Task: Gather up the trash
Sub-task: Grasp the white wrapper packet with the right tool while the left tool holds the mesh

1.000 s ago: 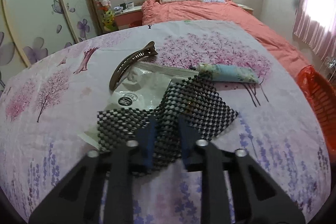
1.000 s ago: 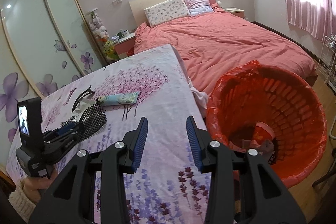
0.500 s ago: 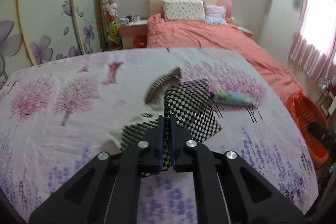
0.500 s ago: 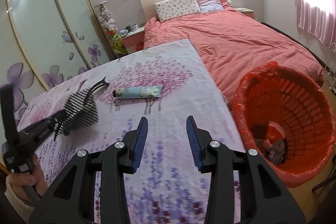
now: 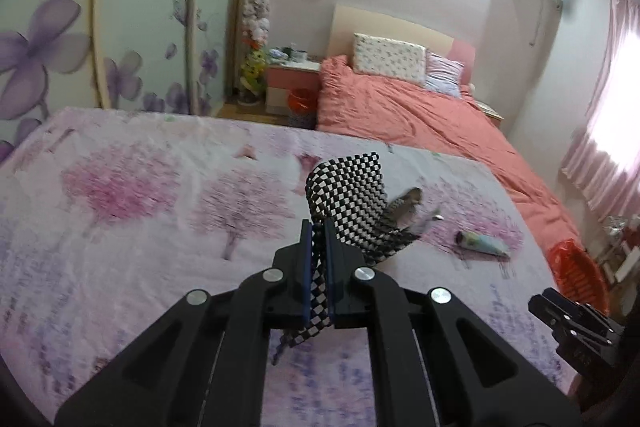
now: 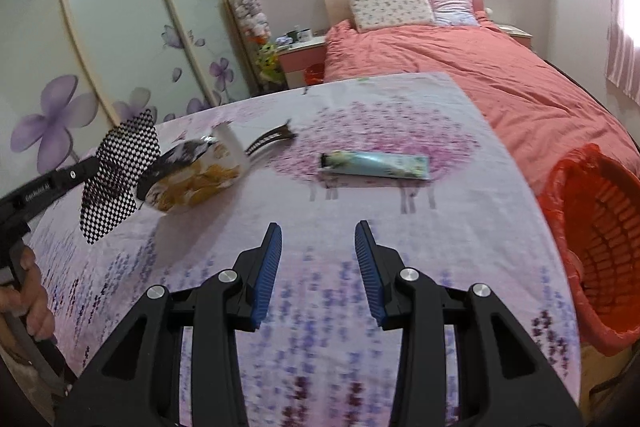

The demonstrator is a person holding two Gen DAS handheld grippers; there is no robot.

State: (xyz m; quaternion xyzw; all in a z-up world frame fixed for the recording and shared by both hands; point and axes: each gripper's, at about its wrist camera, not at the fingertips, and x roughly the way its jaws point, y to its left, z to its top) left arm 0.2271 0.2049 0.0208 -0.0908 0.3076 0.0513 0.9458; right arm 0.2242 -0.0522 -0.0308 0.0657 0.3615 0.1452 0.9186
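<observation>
The black-and-white mesh sheet (image 5: 347, 195) hangs clear above the flowered worktop (image 5: 132, 211), pinched in the left tool (image 5: 316, 255). Beside it a snack bag (image 6: 192, 179) lies tilted by a hair clip (image 6: 270, 141). The right tool (image 6: 318, 267) is parted, empty. The red bin (image 6: 600, 239) stands beyond the worktop's edge.

Pink bed (image 6: 500, 67); floral wardrobe (image 6: 100, 27); nightstand (image 6: 302, 57)

We see a bedroom — a coral bed (image 6: 460, 67) with two pillows (image 6: 390, 7), a flower-painted wardrobe (image 5: 120, 27), pink curtains (image 5: 612, 131) — lit by daylight.
</observation>
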